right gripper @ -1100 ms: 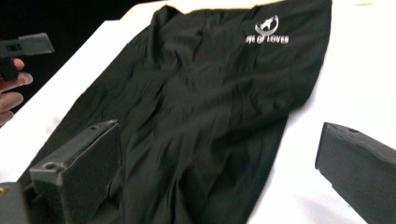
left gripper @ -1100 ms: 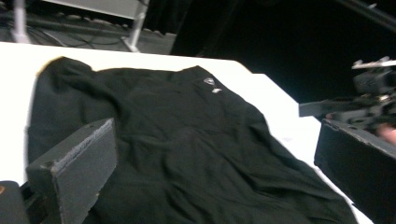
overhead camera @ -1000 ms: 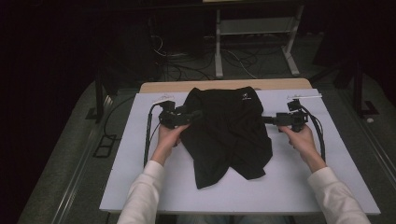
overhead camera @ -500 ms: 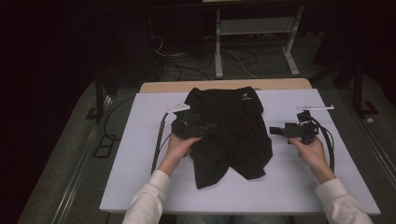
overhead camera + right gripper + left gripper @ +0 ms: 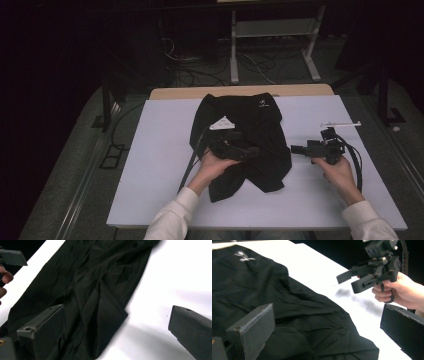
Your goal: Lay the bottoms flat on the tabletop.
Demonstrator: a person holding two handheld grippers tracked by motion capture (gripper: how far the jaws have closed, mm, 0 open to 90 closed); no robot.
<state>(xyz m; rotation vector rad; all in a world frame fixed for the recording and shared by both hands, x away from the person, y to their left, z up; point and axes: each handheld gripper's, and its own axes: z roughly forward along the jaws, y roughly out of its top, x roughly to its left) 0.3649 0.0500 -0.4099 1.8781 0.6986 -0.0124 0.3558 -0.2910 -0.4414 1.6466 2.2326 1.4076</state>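
Note:
A black garment (image 5: 255, 120) with a small white logo (image 5: 262, 103) lies crumpled on the white table (image 5: 160, 150), its lower part folded into a narrow tail. My left gripper (image 5: 254, 151) hovers over the garment's middle and points right; in the left gripper view the left gripper (image 5: 322, 320) is open above the garment (image 5: 287, 315), with nothing between the jaws. My right gripper (image 5: 296, 149) is just off the garment's right edge and points left. In the right gripper view the right gripper (image 5: 117, 322) is open over the garment (image 5: 95, 290) hem and bare table.
A thin white stick (image 5: 340, 123) lies on the table at the far right. Beyond the table's wooden far edge (image 5: 240, 91) are a metal frame (image 5: 272, 35) and loose cables (image 5: 200, 75) on the floor. Bare table lies left of and in front of the garment.
My left gripper has moved right from the garment's left side to over its middle. My right gripper has drawn back right and nearer, off the cloth. The garment's left side now lies folded inward.

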